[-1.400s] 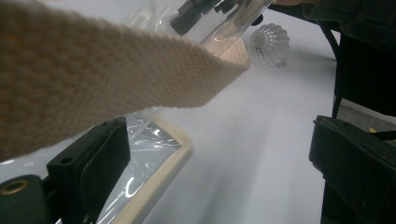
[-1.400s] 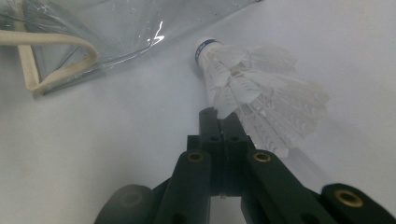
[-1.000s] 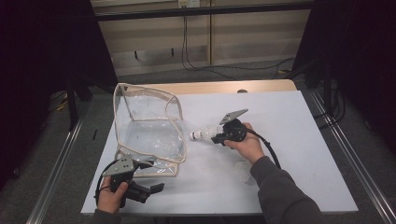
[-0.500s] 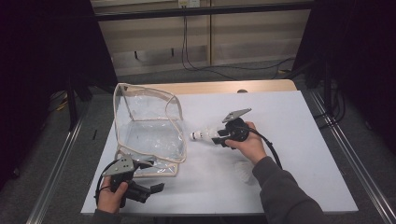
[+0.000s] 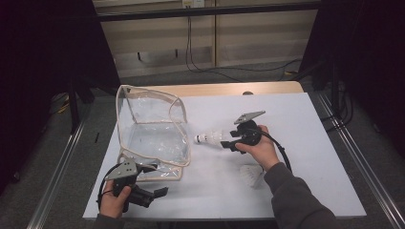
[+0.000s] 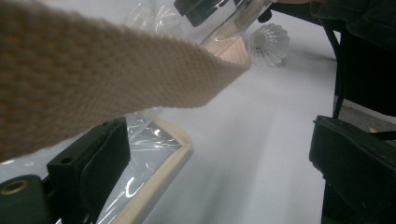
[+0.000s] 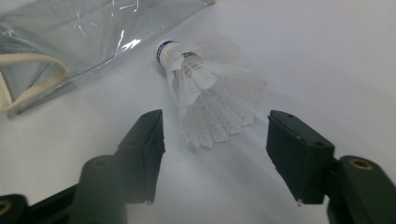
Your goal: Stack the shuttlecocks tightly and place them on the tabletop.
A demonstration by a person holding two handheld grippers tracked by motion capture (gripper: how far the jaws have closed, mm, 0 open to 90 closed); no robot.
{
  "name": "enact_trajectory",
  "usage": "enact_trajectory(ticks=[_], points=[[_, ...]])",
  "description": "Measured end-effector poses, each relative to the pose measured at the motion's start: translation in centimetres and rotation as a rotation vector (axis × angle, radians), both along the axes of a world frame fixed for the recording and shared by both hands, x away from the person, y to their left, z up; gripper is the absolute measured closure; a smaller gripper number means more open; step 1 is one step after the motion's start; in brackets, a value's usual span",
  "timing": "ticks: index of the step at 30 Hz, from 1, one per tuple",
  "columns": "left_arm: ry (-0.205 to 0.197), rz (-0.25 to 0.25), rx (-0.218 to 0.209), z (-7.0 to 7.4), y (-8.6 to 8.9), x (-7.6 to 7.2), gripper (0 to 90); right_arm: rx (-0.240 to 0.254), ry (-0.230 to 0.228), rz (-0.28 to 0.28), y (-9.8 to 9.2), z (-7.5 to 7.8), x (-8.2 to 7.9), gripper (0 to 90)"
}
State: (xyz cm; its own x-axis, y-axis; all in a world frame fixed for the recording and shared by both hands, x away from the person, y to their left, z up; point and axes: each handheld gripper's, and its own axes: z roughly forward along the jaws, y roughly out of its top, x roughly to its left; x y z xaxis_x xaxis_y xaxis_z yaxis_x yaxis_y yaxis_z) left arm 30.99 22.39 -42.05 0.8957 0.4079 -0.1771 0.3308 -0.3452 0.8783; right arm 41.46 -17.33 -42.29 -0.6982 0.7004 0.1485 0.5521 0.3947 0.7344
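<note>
A white feather shuttlecock (image 5: 210,138) (image 7: 210,93) lies on the white table, cork end toward the clear bag (image 5: 150,129) (image 7: 70,28). My right gripper (image 5: 228,143) (image 7: 215,135) is just behind its skirt. Its jaws have just been opening and stand apart, touching no feather. A second shuttlecock (image 5: 250,174) (image 6: 268,44) lies beside the right forearm. My left gripper (image 5: 155,183) (image 6: 219,140) is open at the bag's near corner, where the beige-trimmed edge (image 6: 159,168) runs by one jaw. A beige strap (image 6: 116,79) crosses close above.
The table (image 5: 310,143) is a white board with free room on its right half and along the front. The bag stands open on the left half, reaching toward the table's back edge. Metal rails run along both sides on the floor.
The right gripper's jaws have spread apart around the shuttlecock, which now lies free on the table. The left gripper and the bag have stayed put.
</note>
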Motion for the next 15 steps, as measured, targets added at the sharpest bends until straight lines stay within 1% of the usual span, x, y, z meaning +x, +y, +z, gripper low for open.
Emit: enact_trajectory(ticks=[3, 5, 6, 7, 9, 10, 15], points=[[0.000, 0.000, 0.000, 0.0, 0.0, 0.0, 5.3, -0.012, -0.006, 0.002, -0.1, 0.1, -0.2, 33.8], [0.001, 0.000, 0.002, 0.0, 0.0, 0.0, 5.3, -0.027, 0.001, 0.006, -0.3, 0.4, -0.5, 28.5], [0.001, 0.000, 0.002, 0.0, 0.0, 0.0, 5.3, -0.027, 0.001, 0.006, -0.3, 0.4, -0.5, 28.5], [0.000, 0.000, 0.002, 0.0, 0.0, 0.0, 5.3, -0.023, -0.001, 0.000, -0.4, 0.5, -0.6, 27.7], [0.001, 0.001, 0.001, 0.0, 0.0, 0.0, 5.3, 0.002, -0.003, -0.002, -0.8, 0.6, -0.9, 27.2], [0.001, 0.001, 0.001, 0.0, 0.0, 0.0, 5.3, 0.018, -0.008, -0.007, -1.1, 0.9, -1.1, 25.3], [0.003, -0.001, 0.002, 0.0, 0.0, 0.0, 5.3, 0.025, -0.009, 0.000, -1.6, 1.4, -1.7, 23.6]])
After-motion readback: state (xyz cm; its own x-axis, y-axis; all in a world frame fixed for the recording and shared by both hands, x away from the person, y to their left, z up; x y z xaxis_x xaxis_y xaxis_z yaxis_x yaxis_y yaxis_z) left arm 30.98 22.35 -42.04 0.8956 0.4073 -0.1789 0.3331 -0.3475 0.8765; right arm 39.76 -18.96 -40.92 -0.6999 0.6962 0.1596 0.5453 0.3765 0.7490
